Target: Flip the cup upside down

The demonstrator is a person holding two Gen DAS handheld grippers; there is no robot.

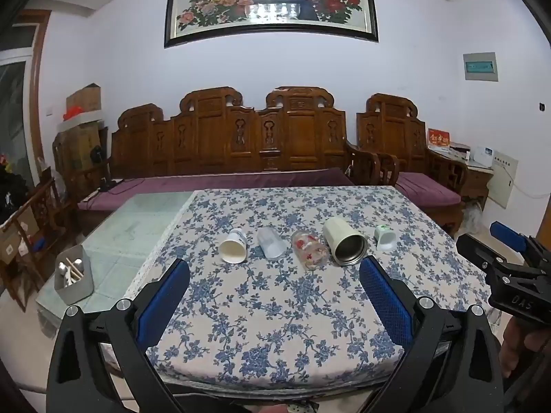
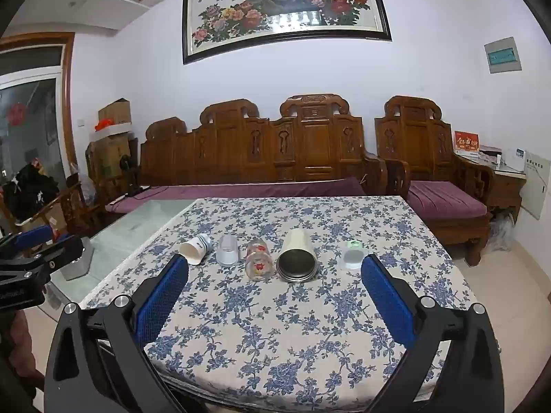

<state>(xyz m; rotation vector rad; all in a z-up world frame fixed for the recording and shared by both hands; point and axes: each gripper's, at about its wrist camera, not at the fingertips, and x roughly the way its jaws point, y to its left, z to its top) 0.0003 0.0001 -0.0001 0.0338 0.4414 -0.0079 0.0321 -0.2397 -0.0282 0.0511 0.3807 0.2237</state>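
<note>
Several cups lie on their sides in a row on the blue-flowered tablecloth point(image 1: 275, 309), mouths toward me: a white paper cup point(image 1: 234, 245) point(image 2: 196, 248), a frosted plastic cup point(image 1: 271, 243) point(image 2: 228, 250), a clear glass with red flowers point(image 1: 310, 250) point(image 2: 259, 260), a cream steel-lined tumbler point(image 1: 344, 241) point(image 2: 297, 256) and a small white cup with green print point(image 1: 385, 238) point(image 2: 353, 254). My left gripper point(image 1: 275, 275) is open and empty, short of the row. My right gripper point(image 2: 275, 273) is open and empty, also short of the row.
A grey box of utensils point(image 1: 74, 275) stands on the bare glass tabletop point(image 1: 131, 227) left of the cloth. A carved wooden sofa with purple cushions point(image 1: 241, 144) runs behind the table. The right gripper shows at the right edge of the left wrist view point(image 1: 509, 261).
</note>
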